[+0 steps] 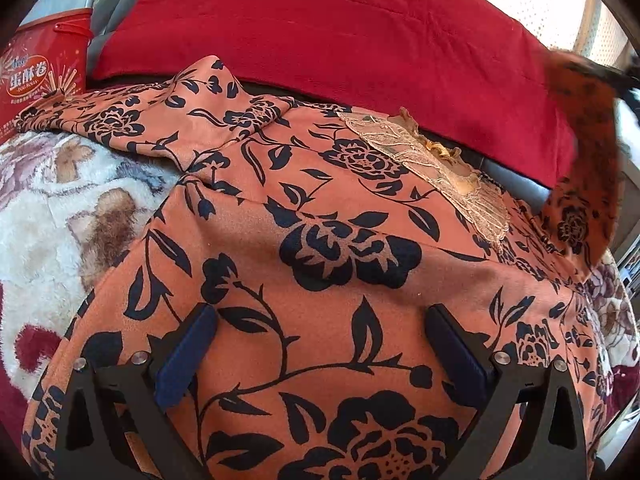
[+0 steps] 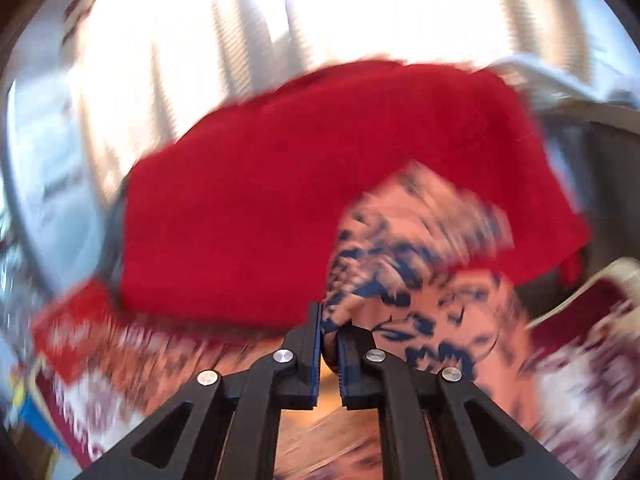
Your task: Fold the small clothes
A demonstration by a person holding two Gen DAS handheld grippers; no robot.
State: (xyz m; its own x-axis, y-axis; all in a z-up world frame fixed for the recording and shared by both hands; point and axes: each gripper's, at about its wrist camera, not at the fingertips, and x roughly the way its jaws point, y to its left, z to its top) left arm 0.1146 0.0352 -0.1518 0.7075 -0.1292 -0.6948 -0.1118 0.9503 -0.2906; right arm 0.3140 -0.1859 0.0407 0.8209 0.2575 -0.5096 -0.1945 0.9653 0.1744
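Black hand-held gripper (image 2: 329, 322), blue pads (image 1: 188, 356), silver screws (image 2: 284, 355)

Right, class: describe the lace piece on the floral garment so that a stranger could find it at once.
Start at the big red cushion along the back. Just below it lies the orange garment with dark blue flowers, spread over a fluffy blanket. Near its upper right edge sits the lace collar: pale beige, sheer and embroidered, the only unprinted patch on the cloth.

Garment (image 1: 304, 240): salmon-orange fabric printed with dark navy flowers and leaves; beige lace trim at the neckline. Spread mostly flat, front up, one sleeve folded across the upper left; right-hand portion (image 2: 416, 264) lifted off the surface, blurred.
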